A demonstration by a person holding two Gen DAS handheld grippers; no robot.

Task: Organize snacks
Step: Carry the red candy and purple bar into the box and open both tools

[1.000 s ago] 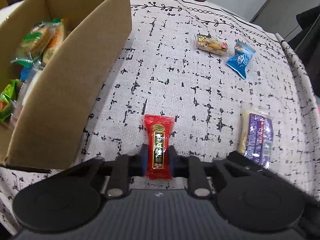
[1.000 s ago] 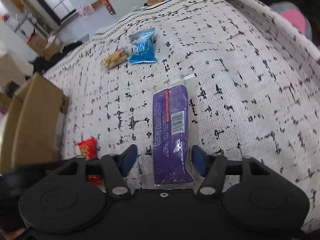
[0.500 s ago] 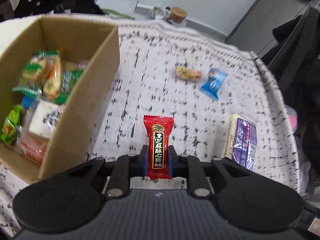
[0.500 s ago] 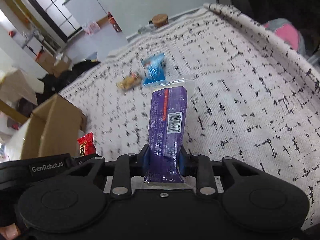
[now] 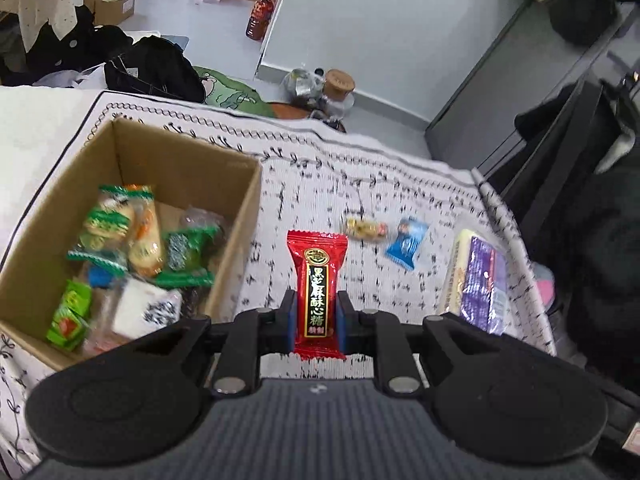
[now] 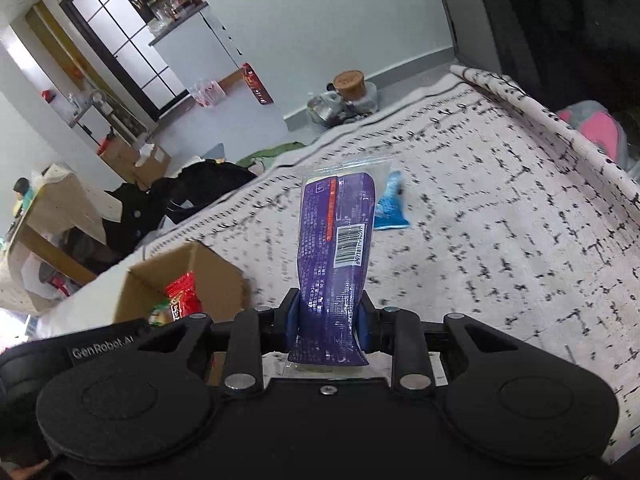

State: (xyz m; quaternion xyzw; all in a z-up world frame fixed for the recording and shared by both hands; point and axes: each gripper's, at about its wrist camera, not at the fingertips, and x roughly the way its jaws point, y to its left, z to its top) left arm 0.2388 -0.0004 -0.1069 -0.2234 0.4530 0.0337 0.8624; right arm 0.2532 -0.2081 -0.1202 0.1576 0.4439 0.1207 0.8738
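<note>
My left gripper [image 5: 317, 316] is shut on a red candy packet [image 5: 318, 280] and holds it upright above the cloth, just right of the cardboard box [image 5: 246, 216]. Several wrapped snacks fill that box. My right gripper [image 6: 326, 328] is shut on a purple snack pack [image 6: 336, 256], lifted off the table; the same purple pack [image 5: 480, 276] shows at the right of the left wrist view. A yellow-brown snack [image 5: 364, 229] and a blue packet [image 5: 408, 242] lie on the cloth beyond. In the right wrist view the blue packet [image 6: 390, 208] peeks from behind the purple pack, and the red candy [image 6: 184, 300] hangs by the box [image 6: 200, 264].
The table wears a white cloth with black marks [image 6: 500, 208], and its edge drops away at the right. Dark clothing hangs beyond that edge [image 5: 592, 200]. A cork-lidded jar [image 5: 339, 82] and bags sit on the floor behind the table.
My right gripper closed on the purple pack and lifted it off the cloth. Both grippers have risen with their packets, so the box's inside now shows from above.
</note>
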